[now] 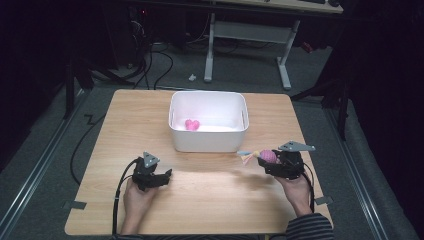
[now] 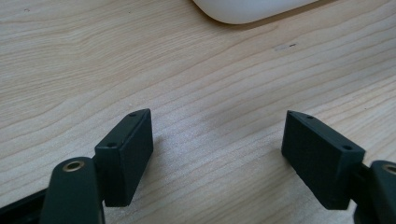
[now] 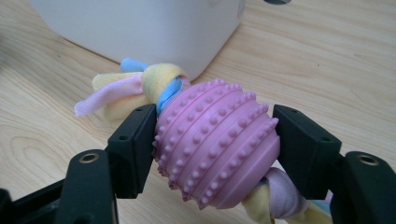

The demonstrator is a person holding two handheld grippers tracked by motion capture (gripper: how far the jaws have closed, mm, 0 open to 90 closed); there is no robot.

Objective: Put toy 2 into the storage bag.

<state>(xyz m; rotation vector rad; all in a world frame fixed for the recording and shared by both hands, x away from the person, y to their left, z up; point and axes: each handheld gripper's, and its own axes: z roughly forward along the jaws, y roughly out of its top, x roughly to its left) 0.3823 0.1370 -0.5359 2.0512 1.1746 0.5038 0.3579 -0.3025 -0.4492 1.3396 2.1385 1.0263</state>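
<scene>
My right gripper is shut on a pink studded rubber toy with knotted pastel fabric strips through it, and holds it just above the table to the right of the white bin. Both black pads press the toy's sides. In the high view the toy points left, its strips hanging near the bin's front right corner. A pink heart-shaped object lies inside the bin. My left gripper rests low over the wood at the front left, jaws open and nothing between them.
The wooden table carries the bin at its far middle. A bin corner shows ahead of the left gripper. Beyond the table are a grey floor, cables and a white desk frame.
</scene>
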